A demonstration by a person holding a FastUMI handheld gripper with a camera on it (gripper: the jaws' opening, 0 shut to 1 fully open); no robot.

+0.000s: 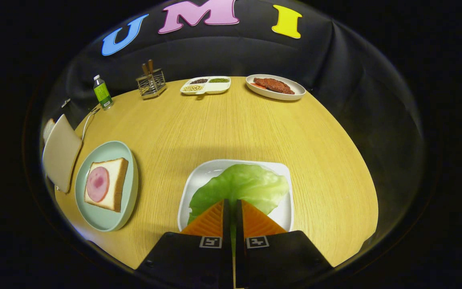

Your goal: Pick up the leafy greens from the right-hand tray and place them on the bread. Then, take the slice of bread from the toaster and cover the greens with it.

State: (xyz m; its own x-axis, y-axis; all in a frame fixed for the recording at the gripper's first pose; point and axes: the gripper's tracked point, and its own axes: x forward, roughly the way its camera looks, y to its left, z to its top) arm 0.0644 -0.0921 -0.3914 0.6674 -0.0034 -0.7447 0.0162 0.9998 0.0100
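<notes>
the gripper (232, 202) sits nearest, its two fingers drawn almost together with only a thin slit between them, seemingly nipping the near edge of the pale green crinkled lettuce leaf (241, 184), which lies on the white square tray (199, 178). whether both fingers truly press the leaf i cannot tell, so test the hold with a gentle lift before carrying the leaf left to the ham-topped bread slice (108, 182) on the round pale green plate (128, 200). the gripper points forward and slightly down over the tray's near side, with the beige toaster (60, 154) beyond the plate.
</notes>
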